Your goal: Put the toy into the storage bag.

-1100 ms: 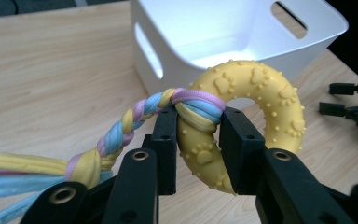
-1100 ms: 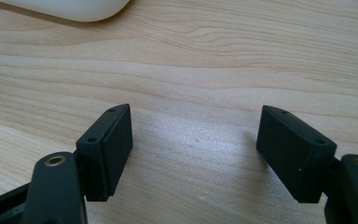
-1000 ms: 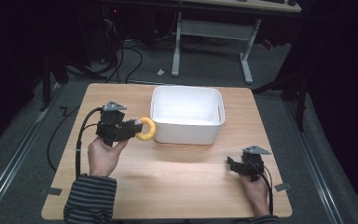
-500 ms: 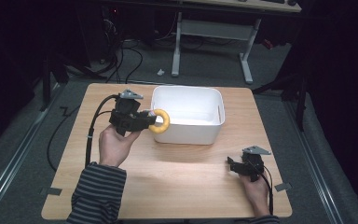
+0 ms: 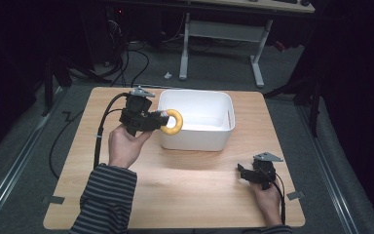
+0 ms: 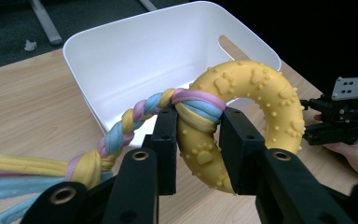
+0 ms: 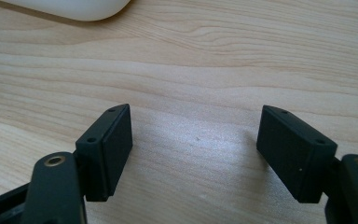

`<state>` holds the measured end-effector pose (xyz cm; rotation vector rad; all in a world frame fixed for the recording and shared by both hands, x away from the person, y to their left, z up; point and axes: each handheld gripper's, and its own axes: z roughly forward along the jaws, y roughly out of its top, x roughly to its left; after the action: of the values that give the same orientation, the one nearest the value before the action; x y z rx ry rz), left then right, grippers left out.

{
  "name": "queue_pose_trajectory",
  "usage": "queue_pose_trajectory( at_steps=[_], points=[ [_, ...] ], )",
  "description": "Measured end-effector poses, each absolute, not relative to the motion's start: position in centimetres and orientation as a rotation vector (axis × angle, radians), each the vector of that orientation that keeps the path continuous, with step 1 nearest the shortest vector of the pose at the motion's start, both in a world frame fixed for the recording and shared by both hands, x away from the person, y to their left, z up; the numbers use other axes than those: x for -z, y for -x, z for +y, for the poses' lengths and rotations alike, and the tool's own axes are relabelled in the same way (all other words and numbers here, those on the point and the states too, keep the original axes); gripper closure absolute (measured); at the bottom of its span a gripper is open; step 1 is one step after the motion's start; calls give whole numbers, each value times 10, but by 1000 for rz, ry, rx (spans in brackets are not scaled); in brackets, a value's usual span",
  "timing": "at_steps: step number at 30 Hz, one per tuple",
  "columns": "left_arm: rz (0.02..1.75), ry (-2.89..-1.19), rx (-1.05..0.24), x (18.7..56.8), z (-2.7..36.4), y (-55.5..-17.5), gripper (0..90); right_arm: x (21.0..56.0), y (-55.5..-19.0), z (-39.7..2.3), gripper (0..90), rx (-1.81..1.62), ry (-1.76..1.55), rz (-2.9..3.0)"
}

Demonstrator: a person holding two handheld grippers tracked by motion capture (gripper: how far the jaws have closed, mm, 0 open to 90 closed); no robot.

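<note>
A yellow rubber ring toy point(image 6: 256, 100) with paw prints carries a braided rope point(image 6: 130, 123) in pink, blue and yellow. My left gripper point(image 6: 198, 137) is shut on the ring, its pads pressing both sides just below the rope knot. In the high view the left gripper point(image 5: 157, 121) holds the ring toy point(image 5: 173, 122) over the left rim of the white bin point(image 5: 213, 139). The white bin point(image 6: 121, 60) has nothing inside. My right gripper point(image 7: 196, 140) stands open just above the wood with nothing between its fingers, and the right gripper point(image 5: 243, 173) rests at the table's near right.
The wooden table point(image 5: 195, 195) ends near the right hand. A desk frame point(image 5: 224, 44) and cables point(image 5: 136, 58) lie on the dark floor behind the table. A black cable point(image 5: 102, 131) trails from the left gripper.
My left hand has lifted the ring toy and carried it right, from beside the bin's left wall to over its rim. The right hand has stayed where it was.
</note>
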<state>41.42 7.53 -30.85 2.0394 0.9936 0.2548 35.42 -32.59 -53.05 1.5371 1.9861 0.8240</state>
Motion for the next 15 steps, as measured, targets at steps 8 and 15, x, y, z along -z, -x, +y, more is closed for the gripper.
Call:
queue_pose_trajectory(
  at_steps=[8, 15],
  points=[
    [999, -2036, -243, 310, 71, -430, 683, 531, -354, -326, 270, -824, -1535, 1987],
    [1025, -2024, -210, 318, 66, -447, 683, 531, -354, -326, 268, -825, -1534, 1989]
  ],
)
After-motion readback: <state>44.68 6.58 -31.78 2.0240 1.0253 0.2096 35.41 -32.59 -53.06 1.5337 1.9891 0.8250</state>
